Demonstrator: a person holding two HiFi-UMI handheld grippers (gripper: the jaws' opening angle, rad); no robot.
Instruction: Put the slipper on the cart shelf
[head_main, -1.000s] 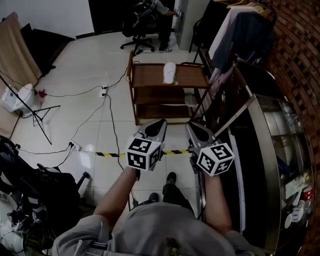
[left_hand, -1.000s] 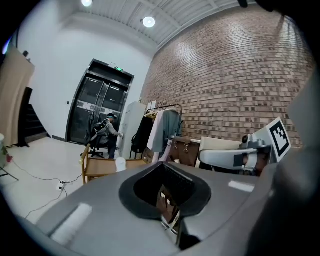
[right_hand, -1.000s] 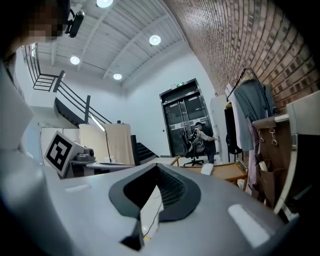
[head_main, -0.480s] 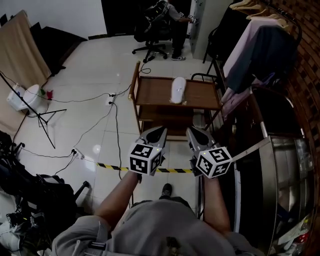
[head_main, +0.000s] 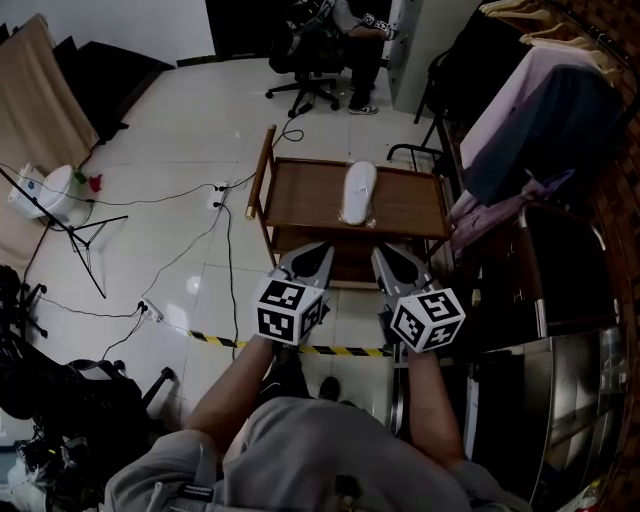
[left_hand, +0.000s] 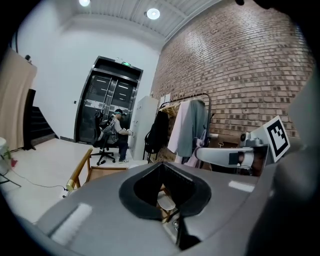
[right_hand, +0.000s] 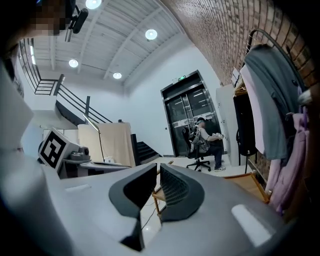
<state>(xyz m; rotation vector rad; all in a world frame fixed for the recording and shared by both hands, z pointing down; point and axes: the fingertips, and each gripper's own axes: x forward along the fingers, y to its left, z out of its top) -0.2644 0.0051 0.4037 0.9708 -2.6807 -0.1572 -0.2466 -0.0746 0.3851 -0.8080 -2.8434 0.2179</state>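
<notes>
A white slipper (head_main: 357, 193) lies on the top shelf of the wooden cart (head_main: 300, 200), clear of both grippers. My left gripper (head_main: 318, 246) and right gripper (head_main: 385, 252) are held side by side just short of the cart's near edge, both shut with nothing in them. In the left gripper view the slipper (left_hand: 166, 201) shows through the hollow behind the closed jaws, and the cart's rail (left_hand: 80, 167) lies to the left. In the right gripper view the jaw tips (right_hand: 158, 166) nearly touch, and a corner of the cart (right_hand: 252, 185) shows at the right.
A person sits on an office chair (head_main: 335, 40) behind the cart. Clothes hang on a rack (head_main: 540, 110) at the right above a dark counter (head_main: 560, 400). Cables (head_main: 225, 240), a tripod (head_main: 70, 230) and striped floor tape (head_main: 220, 341) lie to the left and below.
The view has moved toward the cart, which now sits lower and closer under the grippers. Both grippers have stayed shut and side by side.
</notes>
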